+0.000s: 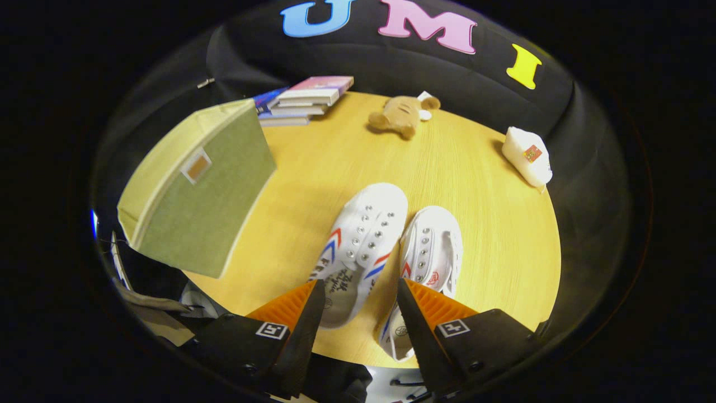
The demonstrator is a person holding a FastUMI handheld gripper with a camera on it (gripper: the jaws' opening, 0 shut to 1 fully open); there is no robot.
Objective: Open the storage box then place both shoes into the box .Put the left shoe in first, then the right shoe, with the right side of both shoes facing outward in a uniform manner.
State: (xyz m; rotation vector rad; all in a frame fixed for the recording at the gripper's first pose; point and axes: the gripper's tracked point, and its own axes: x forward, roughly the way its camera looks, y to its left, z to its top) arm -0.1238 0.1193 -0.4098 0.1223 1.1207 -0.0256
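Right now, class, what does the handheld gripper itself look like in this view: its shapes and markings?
The gripper has two wedge-shaped fingers with ribbed inner faces, tapering forward. Each sits on a blocky black mount bearing a small square black-and-white marker. They stand apart, open, above the white shoes on the wooden table.

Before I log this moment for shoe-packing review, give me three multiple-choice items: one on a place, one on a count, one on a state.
1. Where is the green fabric storage box?
A. left of the white canvas shoes
B. beside the white pouch
C. on the books

2. How many shoes lie on the round wooden table?
A. one
B. two
C. three

3. The gripper is:
A. shut on a shoe
B. open, holding nothing
C. shut on the box

Answers: 1 A, box stands left of the pair; 2 B, two lie side by side; 3 B, fingers spread above the heels.
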